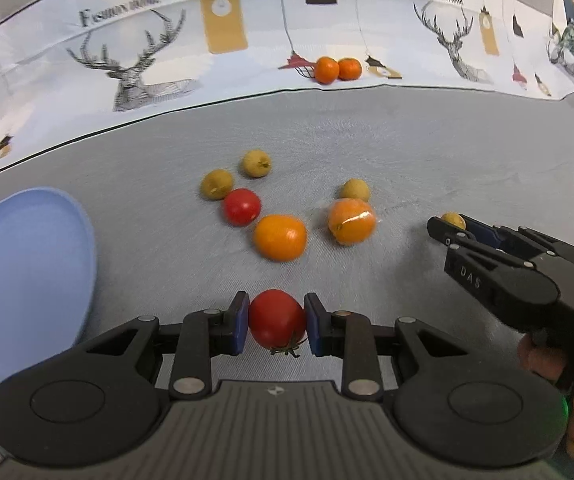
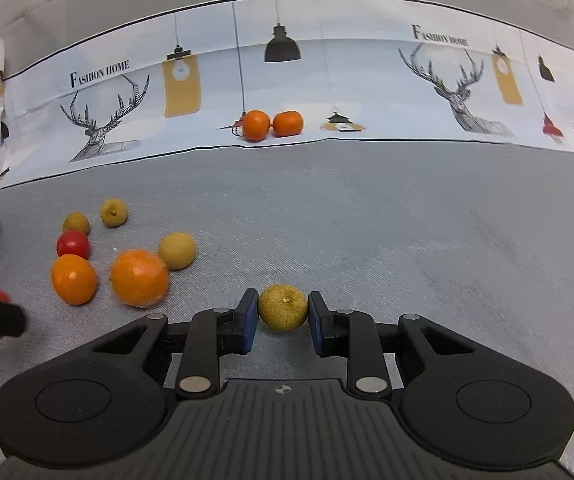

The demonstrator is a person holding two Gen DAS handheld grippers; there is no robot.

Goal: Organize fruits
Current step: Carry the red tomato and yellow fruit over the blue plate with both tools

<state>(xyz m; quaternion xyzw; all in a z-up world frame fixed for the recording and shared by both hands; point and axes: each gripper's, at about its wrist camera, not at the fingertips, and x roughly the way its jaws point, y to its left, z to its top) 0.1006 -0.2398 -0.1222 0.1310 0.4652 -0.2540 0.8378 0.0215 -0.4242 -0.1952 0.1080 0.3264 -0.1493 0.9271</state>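
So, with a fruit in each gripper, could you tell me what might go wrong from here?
The left gripper pinches the tomato between narrow pads; squeezing harder could bruise it, and it might slip on the way to the blue plate. The right gripper holds the small yellow fruit only near its fingertips, so it may pop out. Loose round fruit such as the orange could roll if bumped.

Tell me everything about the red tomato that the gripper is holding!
The red tomato is round, smooth and shiny, with a little green stem at its bottom end, pointing toward the camera. It sits between the two blue pads of the left gripper, which touch it on both sides. Below it is the gray cloth. Whether it is lifted or resting on the cloth I cannot tell. A blue plate lies to its left, and other fruits lie beyond it.
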